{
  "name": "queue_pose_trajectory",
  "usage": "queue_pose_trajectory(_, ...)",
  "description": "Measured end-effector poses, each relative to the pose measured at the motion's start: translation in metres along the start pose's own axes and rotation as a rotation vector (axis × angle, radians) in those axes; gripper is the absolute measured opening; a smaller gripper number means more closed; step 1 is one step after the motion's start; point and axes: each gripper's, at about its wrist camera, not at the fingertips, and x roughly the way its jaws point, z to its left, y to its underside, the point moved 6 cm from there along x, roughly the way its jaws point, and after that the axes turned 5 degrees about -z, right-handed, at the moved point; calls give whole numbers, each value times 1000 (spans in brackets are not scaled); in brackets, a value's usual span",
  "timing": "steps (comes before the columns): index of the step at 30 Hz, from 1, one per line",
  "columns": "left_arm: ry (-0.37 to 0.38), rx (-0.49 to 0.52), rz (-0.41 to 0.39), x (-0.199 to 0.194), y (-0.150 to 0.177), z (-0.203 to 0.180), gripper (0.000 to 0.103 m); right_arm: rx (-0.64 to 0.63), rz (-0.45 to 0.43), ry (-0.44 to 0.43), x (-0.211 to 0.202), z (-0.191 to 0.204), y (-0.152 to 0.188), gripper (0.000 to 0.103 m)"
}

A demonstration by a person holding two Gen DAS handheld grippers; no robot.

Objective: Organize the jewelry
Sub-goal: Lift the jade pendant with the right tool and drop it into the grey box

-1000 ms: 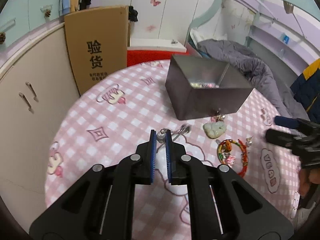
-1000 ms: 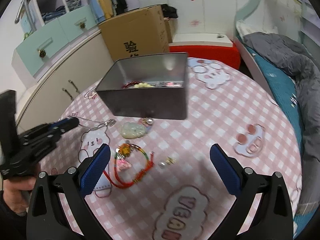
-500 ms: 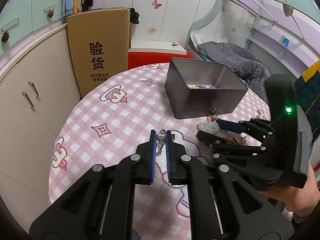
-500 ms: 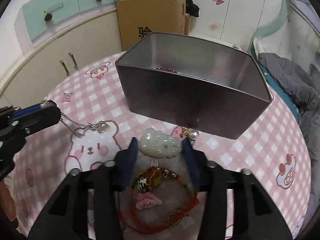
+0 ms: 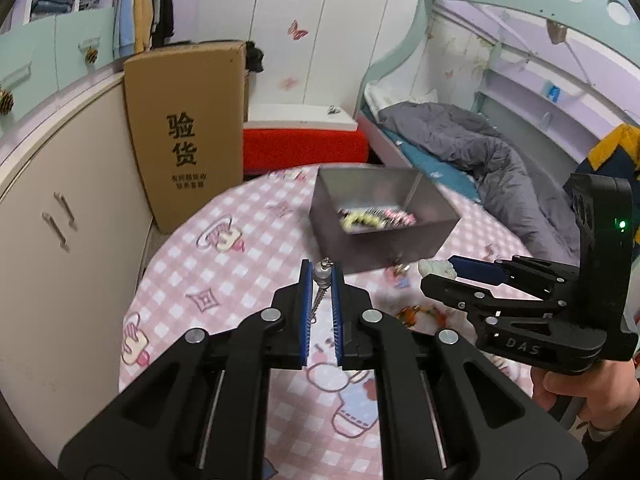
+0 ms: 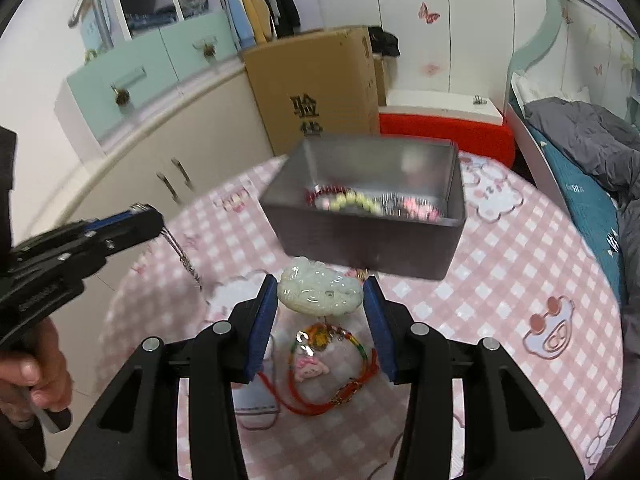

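Observation:
My left gripper is shut on a silver chain necklace, lifted above the table; the chain hangs from it in the right wrist view. My right gripper is shut on a pale green jade pendant and holds it above the table, just in front of the grey metal box. The box holds several bracelets. A red cord bracelet with charms lies on the pink checked tablecloth below my right gripper.
A tall cardboard box leans on the cream cabinet at the left. A red bench and a bed with a grey quilt stand beyond the round table.
My right gripper moved in over the jade pendant, shut on it and lifted it off the cloth. My left gripper rose with the silver necklace.

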Motion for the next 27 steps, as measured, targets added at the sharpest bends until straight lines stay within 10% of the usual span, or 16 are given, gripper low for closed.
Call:
queue_pose_trajectory(17, 110, 70, -190, -39, -126, -36, 9, -21, -221, -5, -76, -13, -129, 41)
queue_pose_trajectory(27, 150, 68, -80, 17, -134, -58, 9, 55, -120, -13, -31, -33, -138, 41)
